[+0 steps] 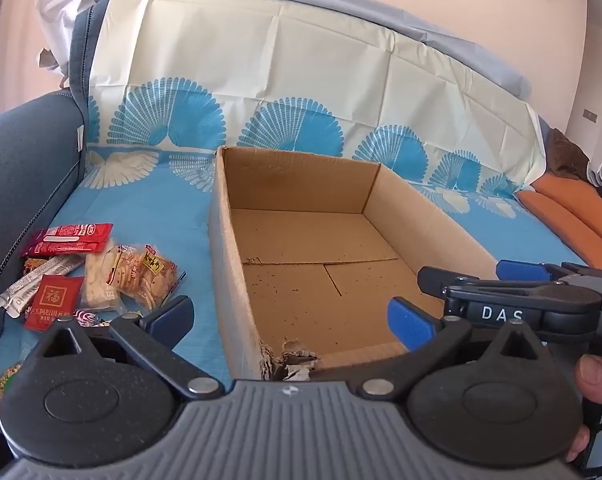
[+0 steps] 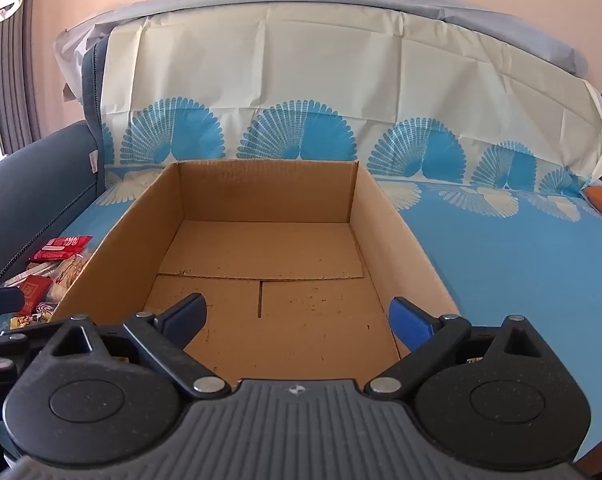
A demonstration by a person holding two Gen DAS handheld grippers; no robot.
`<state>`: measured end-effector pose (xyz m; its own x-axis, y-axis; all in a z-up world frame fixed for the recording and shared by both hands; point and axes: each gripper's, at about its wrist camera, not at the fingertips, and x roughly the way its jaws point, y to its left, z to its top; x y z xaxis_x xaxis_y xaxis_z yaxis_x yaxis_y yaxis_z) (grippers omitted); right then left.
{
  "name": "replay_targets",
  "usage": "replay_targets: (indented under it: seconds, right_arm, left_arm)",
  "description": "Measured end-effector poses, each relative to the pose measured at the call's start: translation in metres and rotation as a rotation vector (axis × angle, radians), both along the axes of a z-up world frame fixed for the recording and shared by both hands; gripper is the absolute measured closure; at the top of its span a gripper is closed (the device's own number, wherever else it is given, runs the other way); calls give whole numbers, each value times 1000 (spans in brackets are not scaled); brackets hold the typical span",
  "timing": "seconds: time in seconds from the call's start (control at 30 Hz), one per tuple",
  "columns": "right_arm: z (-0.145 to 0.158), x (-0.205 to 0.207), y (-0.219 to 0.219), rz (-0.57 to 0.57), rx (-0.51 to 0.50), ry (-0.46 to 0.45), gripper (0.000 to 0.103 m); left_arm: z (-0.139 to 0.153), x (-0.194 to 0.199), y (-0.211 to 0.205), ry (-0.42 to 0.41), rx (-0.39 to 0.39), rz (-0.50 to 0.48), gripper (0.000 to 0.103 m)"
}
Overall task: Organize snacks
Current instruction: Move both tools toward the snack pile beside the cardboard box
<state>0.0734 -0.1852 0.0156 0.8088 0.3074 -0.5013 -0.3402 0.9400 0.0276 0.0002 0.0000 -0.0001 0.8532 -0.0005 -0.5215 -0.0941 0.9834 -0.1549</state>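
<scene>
Both my grippers, left gripper [image 1: 291,316] and right gripper [image 2: 297,316], hang with fingers spread and empty over the bare cardboard box [image 1: 221,240], while the snack packets [image 1: 113,272] lie heaped left of it, nearer my left.

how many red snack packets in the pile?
2 clearly red: a long red packet at the pile's far end, against the sofa arm, and a square red packet nearer the left gripper. More may be hidden underneath.
</scene>
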Motion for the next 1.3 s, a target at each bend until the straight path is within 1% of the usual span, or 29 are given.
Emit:
replay_targets:
  seconds: [0.13,0.2,0.23,0.27,0.3,0.63,0.73,0.8,0.87,0.97,1.03,1.13,1.17,1.23,1.3]
  right_arm:
    - [0,-1,2,10,-13,-5,16]
    - [1,-1,2,21,-10,-3,27]
    - [0,-1,2,24,-9,-2,30]
    - [-1,-1,3,24,-10,0,36]
    - [-1,-1,3,26,-13,3,38]
    - [1,-5,9,53,-4,-16,39]
    - [2,-7,14,63,-4,-22,44]
    - [3,-9,20,73,-3,-29,50]
    - [5,-11,27,88,5,-32,52]
    - [8,-15,38,112,22,-34,57]
    - [10,-17,44,117,30,-33,58]
    - [13,-19,51,128,56,-26,58]
    - [14,-19,54,129,58,-26,58]
    - [16,-20,59,132,65,-29,58]
    - [17,-21,65,147,87,-19,58]
  left_arm:
    - [0,2,2,-4,1,-8,0]
    - [0,1,-3,-9,2,-11,0]
    - [1,1,-2,-10,2,-9,0]
    - [-1,2,1,-4,1,-9,0]
    - [-1,1,1,-1,-1,-7,0]
    - [1,-4,2,-6,-1,5,0]
    - [2,-7,6,-8,-1,14,0]
    - [4,-8,8,6,-1,25,0]
    - [5,-11,12,-8,-4,37,0]
    - [6,-16,20,-19,-10,59,0]
    - [7,-20,26,-25,-16,73,0]
    - [10,-27,33,-33,2,95,0]
    - [10,-29,36,-30,-16,105,0]
    - [13,-32,40,-14,-11,121,1]
    - [15,-37,47,-20,-25,133,6]
